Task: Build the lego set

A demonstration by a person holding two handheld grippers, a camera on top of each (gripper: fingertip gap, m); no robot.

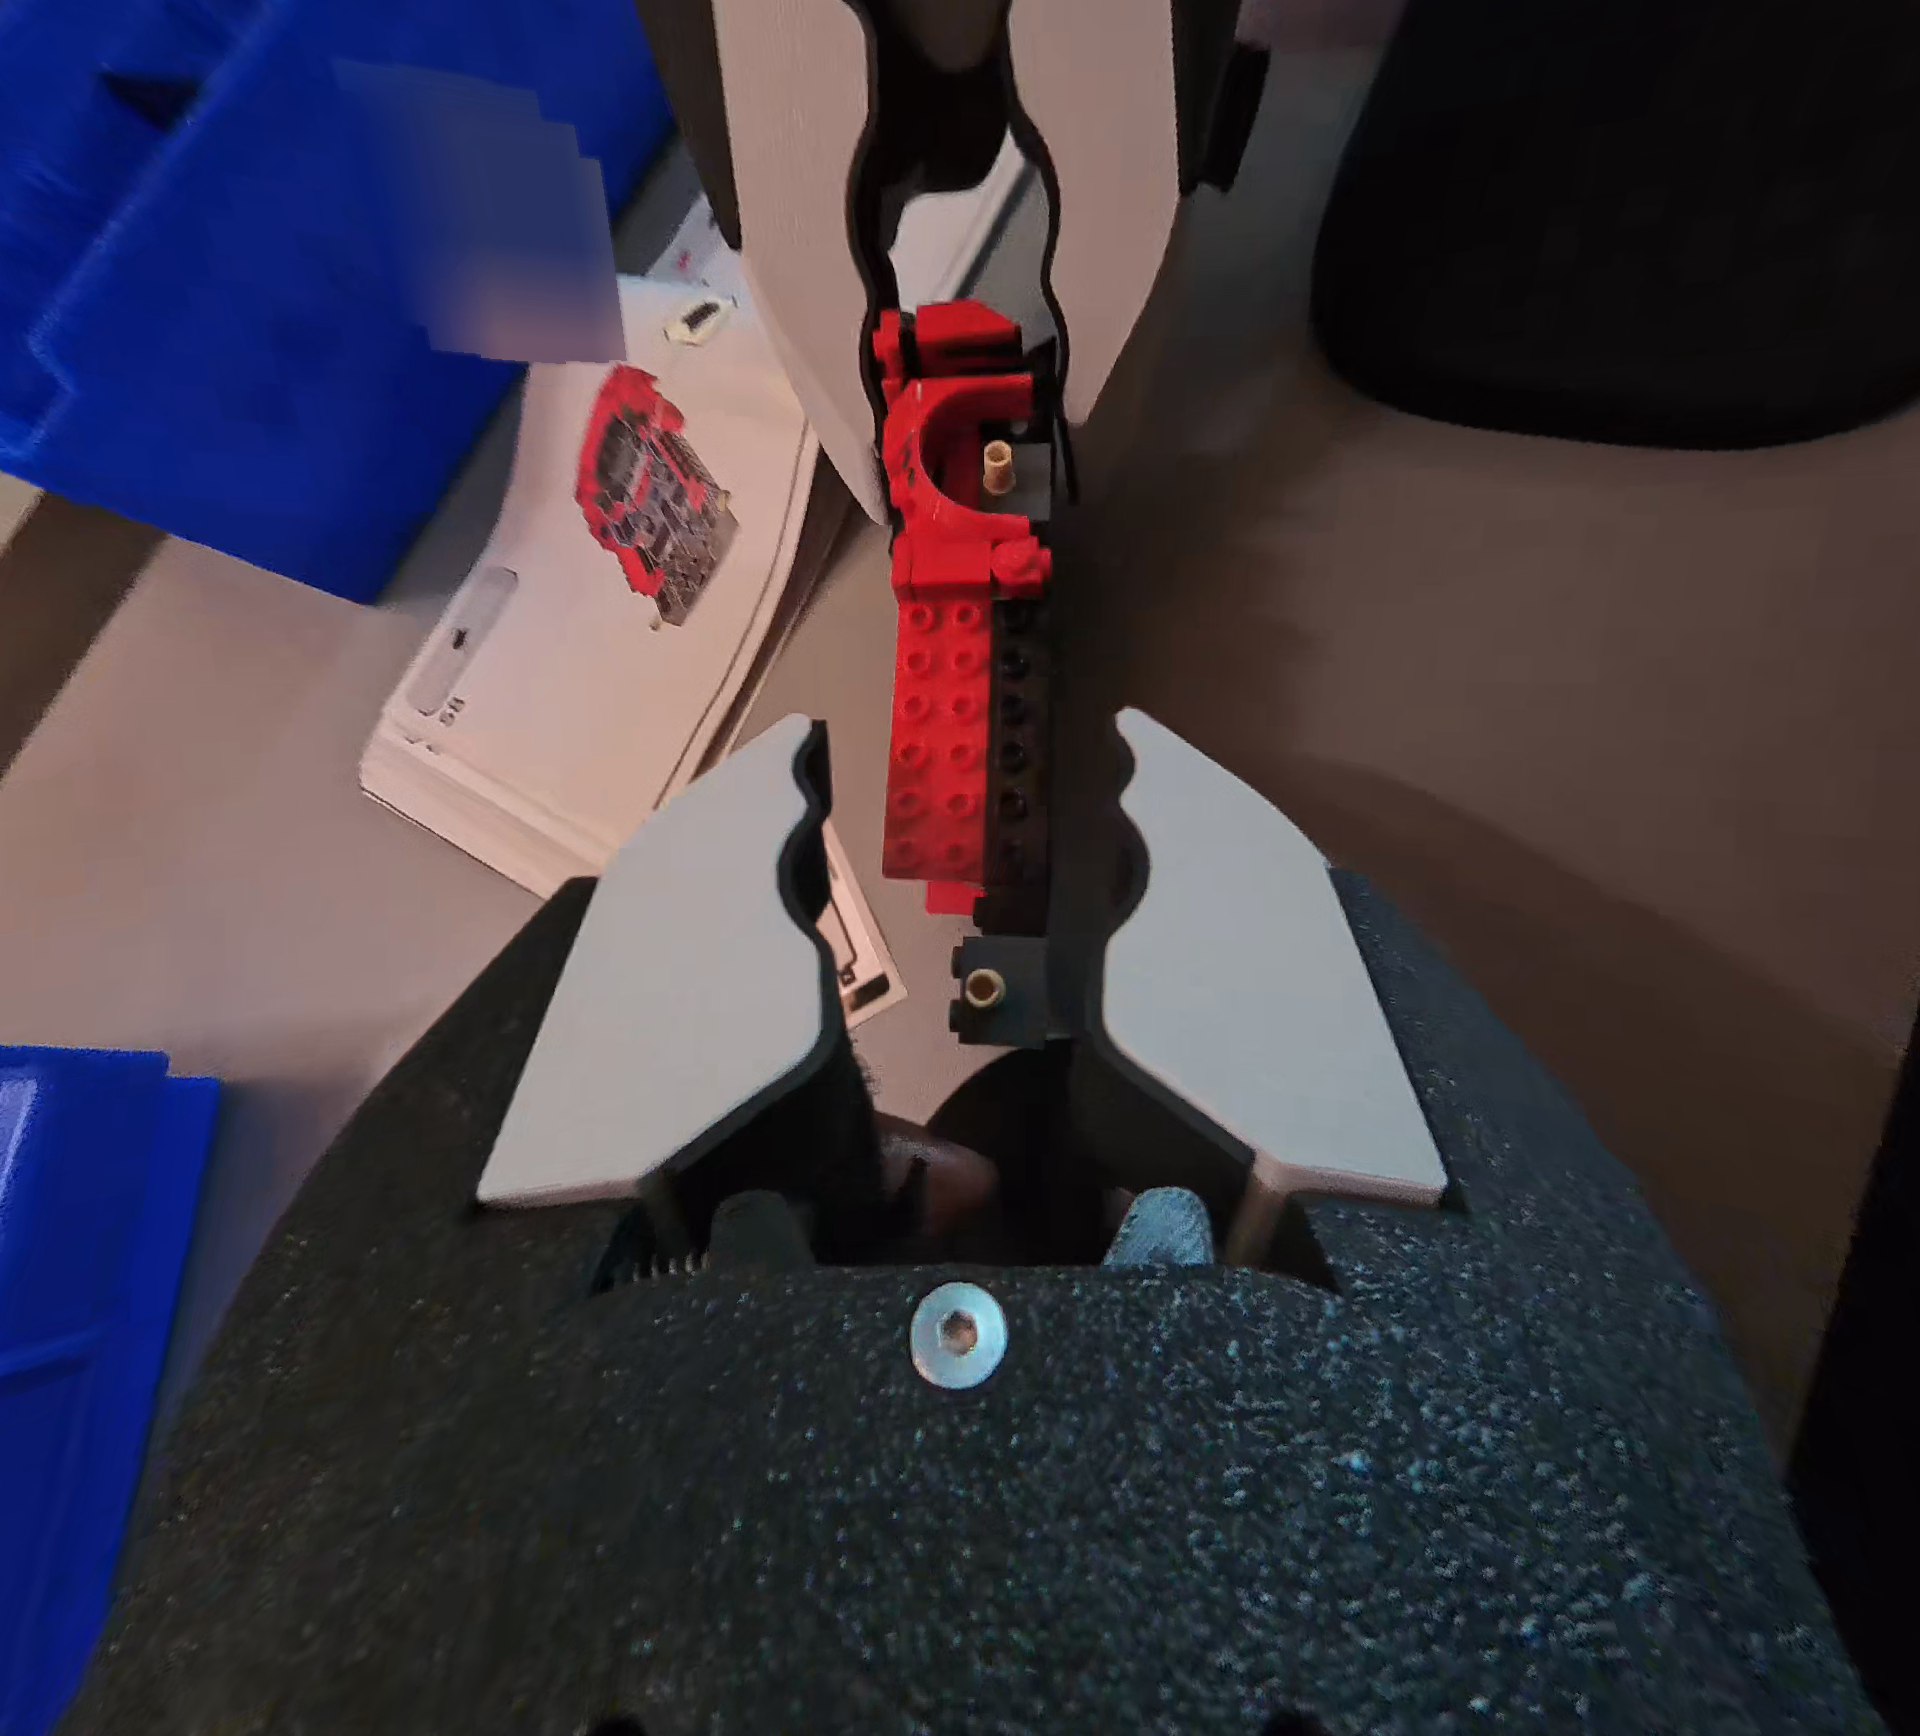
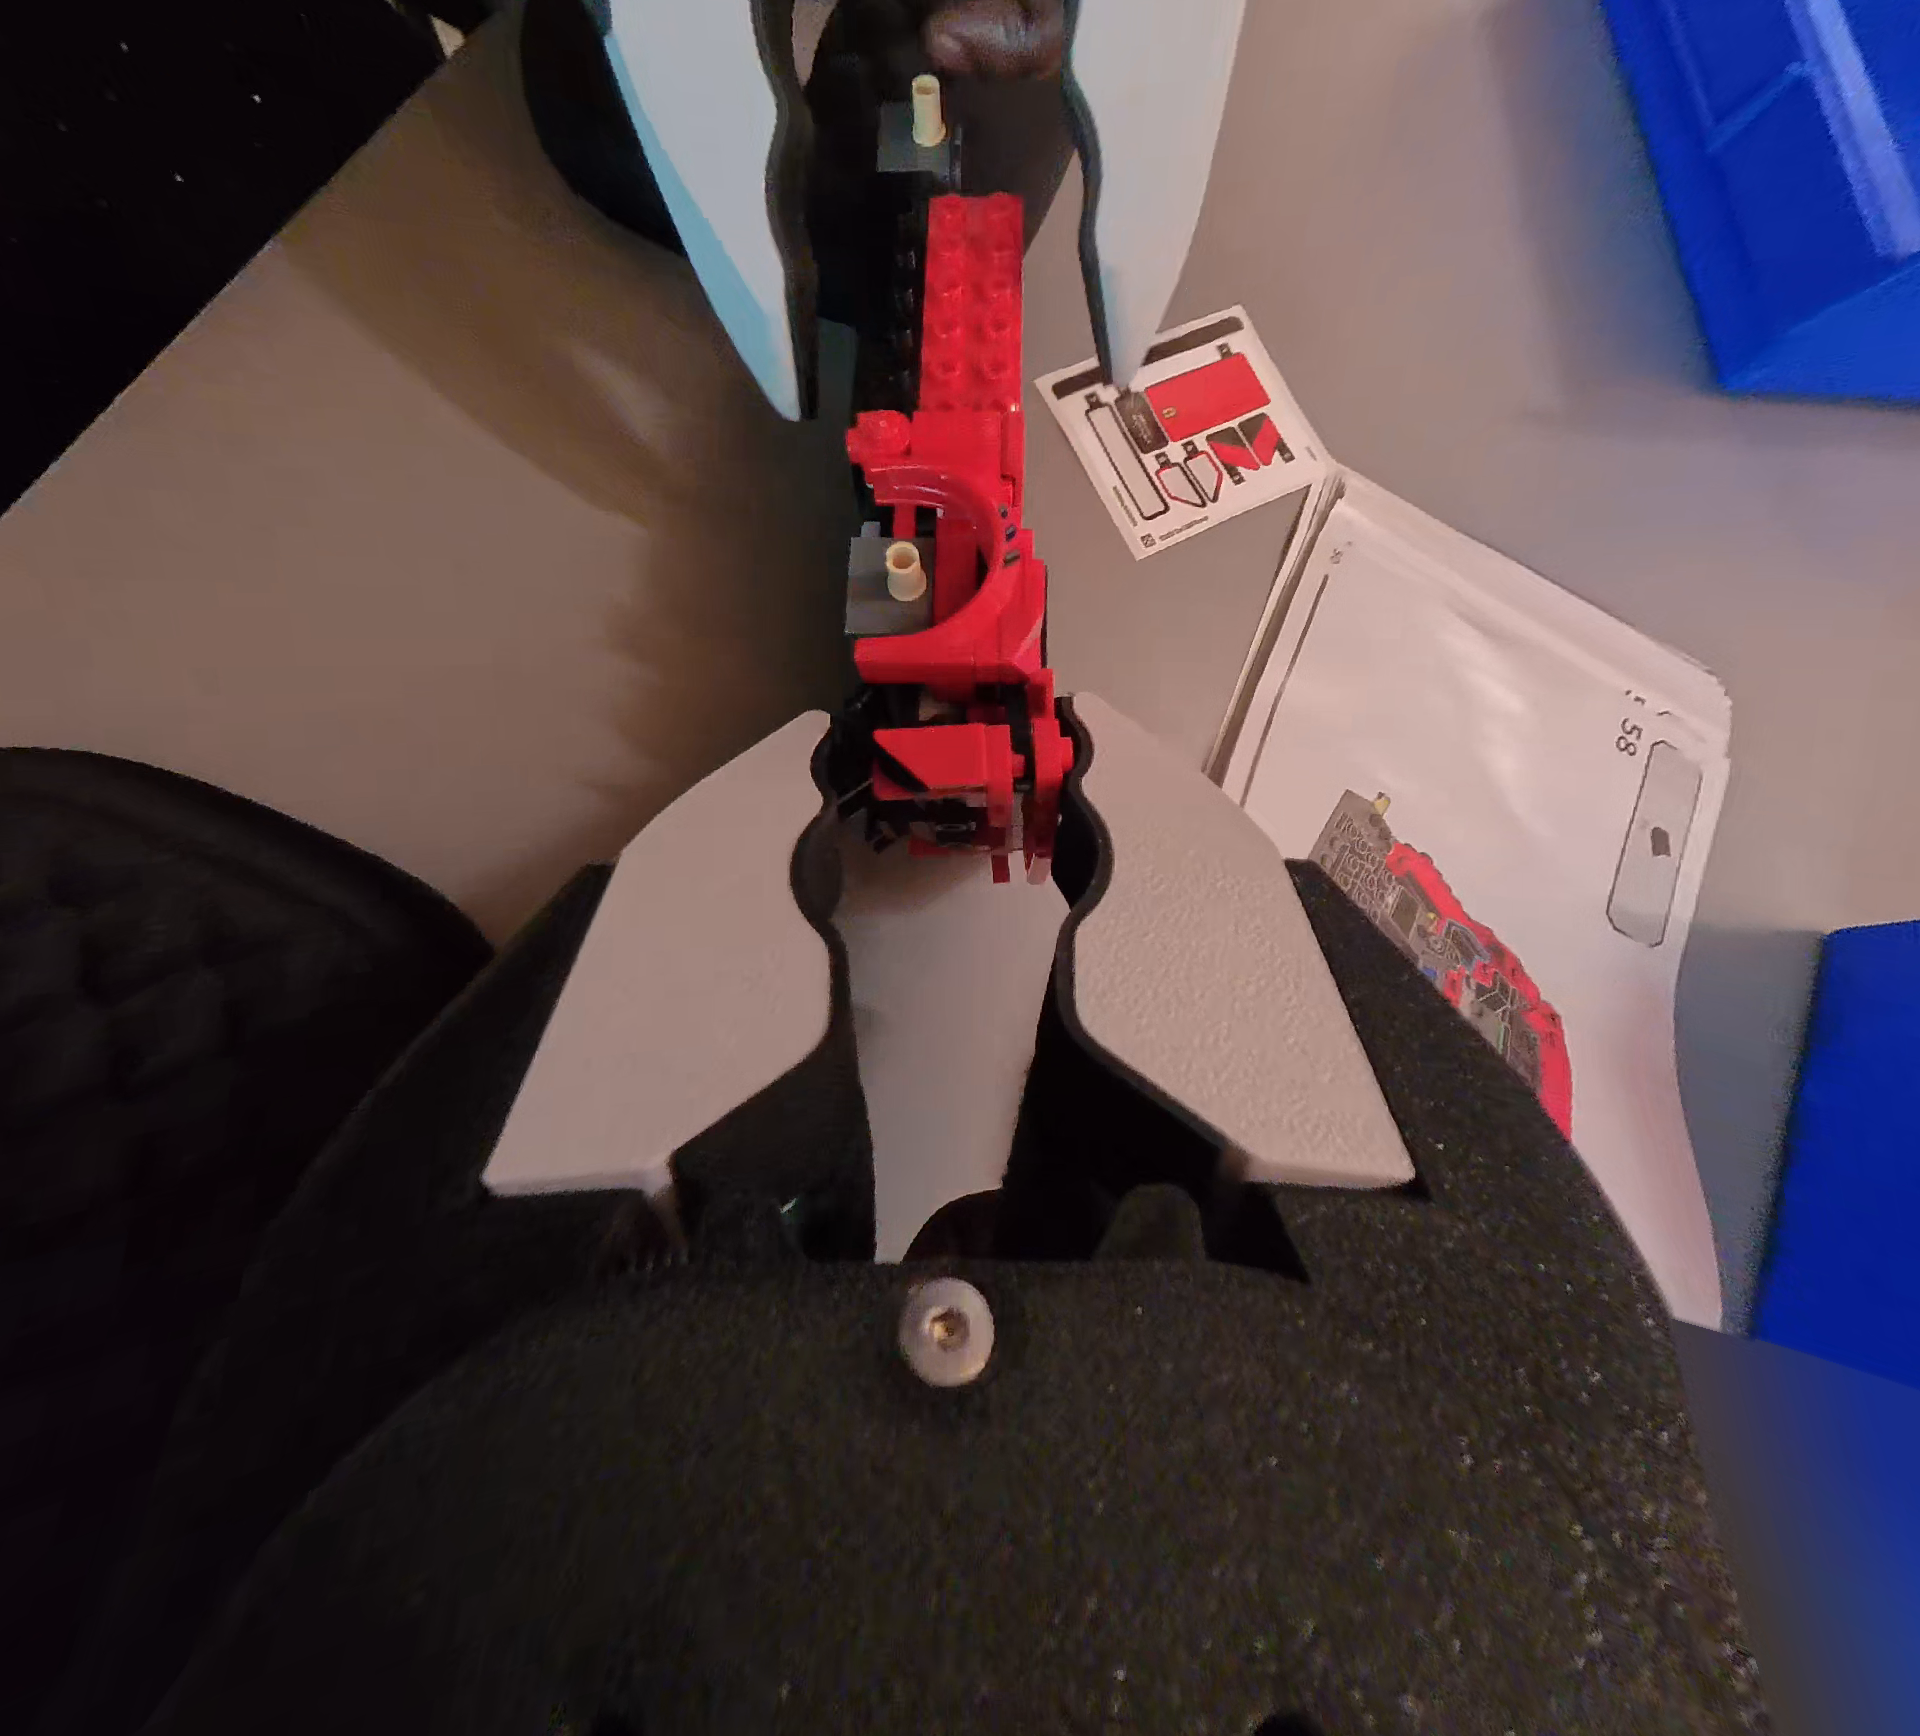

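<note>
**Lego car half built, held in the air between two grippers**

Lego car (image 1: 961, 647), red and black, was well short of finished. It hung above the table (image 1: 1351, 647), lengthways between the two grippers, touching nothing below it. What had been built was a long studded floor, red on one side and black on the other, a red wheel arch near one end, a blocky red nose, and grey blocks carrying cream axle pins. No wheels were on the pins, and no cabin or upper body covered the studs.

The right gripper (image 2: 951, 782) had its fingers closed narrowly on the nose end and carried the car. The left gripper (image 1: 971, 865) stood around the opposite end with its fingers parted; one finger lay close against the black side, the other stood clear of the red side, so it looked like no firm hold.

On the table lay the open instruction booklet (image 2: 1455, 751), showing a much fuller car, and a sticker sheet (image 2: 1174, 429) with most stickers apparently unpeeled. Blue bins (image 1: 260, 232) stood near. By my judgement wheels, bodywork and stickers were all still to come.
</note>
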